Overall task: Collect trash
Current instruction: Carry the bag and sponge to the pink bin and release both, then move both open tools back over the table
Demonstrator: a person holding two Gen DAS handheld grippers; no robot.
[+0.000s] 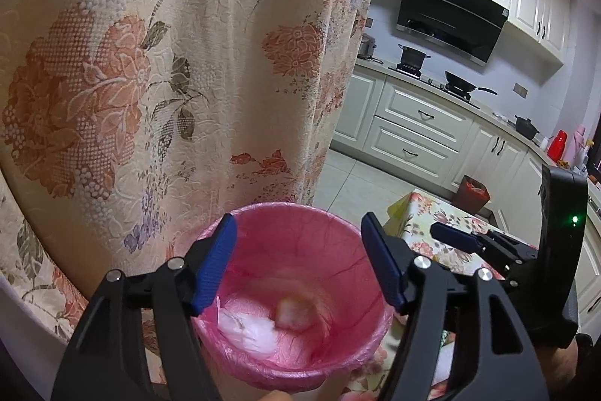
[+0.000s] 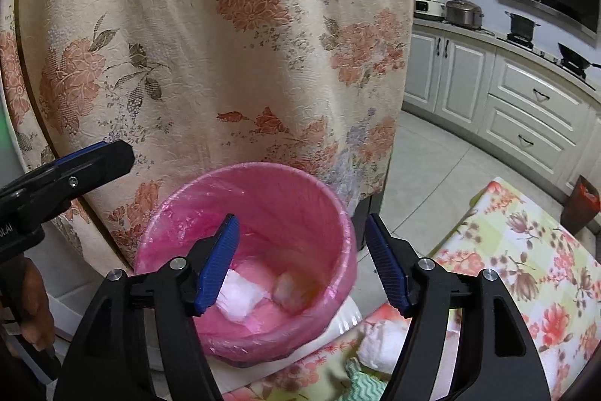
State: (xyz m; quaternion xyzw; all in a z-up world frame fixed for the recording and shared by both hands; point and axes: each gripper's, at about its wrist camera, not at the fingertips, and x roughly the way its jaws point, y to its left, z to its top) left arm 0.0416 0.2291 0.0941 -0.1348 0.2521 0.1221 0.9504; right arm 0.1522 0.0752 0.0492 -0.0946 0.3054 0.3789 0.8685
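Over the pink-lined bin, both the left gripper and right gripper stand apart, empty. Two scraps lie inside: tissue and a peel-like lump. Release step appears done. Another wad waits on the near-right table; curtain crowds the far side.

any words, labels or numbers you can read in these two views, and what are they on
"OLAI", white letters cut off by the picture edge, on the black body of the left gripper.
Nothing readable on the pink-lined round waste bin, the floral curtain or the floral tablecloth.
Any labels on the kitchen appliances are too small to read.
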